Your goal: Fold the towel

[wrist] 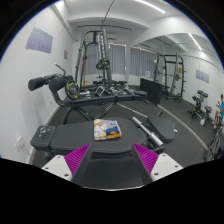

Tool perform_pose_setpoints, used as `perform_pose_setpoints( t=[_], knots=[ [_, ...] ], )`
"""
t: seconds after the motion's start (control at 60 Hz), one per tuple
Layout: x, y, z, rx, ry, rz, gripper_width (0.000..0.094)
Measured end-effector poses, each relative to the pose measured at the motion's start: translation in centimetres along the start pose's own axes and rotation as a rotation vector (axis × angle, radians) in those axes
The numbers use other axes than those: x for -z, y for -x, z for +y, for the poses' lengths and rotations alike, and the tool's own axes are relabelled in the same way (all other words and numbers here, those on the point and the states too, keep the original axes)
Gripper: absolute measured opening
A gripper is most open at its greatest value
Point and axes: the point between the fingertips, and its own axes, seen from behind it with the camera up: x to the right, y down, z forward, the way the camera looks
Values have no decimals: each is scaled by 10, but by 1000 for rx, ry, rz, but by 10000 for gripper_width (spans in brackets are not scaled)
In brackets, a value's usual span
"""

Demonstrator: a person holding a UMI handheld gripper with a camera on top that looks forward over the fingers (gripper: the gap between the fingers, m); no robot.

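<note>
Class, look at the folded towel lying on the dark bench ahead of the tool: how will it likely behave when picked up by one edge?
The towel is probably floppy, since it lies flat in layers. Its folds would likely fall open. It looks light. The tool is open, short of it.

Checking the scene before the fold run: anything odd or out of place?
Yes: this is a gym. The folded towel, with a colourful print, lies flat on a black padded bench, just beyond the hand-held gripper, whose fingers are open and empty. Weight machines stand behind. Nothing looks spilled or damaged.
</note>
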Motion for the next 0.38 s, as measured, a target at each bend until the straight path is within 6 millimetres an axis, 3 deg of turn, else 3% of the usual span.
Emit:
perform_pose_setpoints(
  t=[0.117, 0.383],
  knots=[
    [33, 0, 10, 15, -16, 4, 851],
    [54, 14, 13, 43, -37, -13, 849]
  ],
)
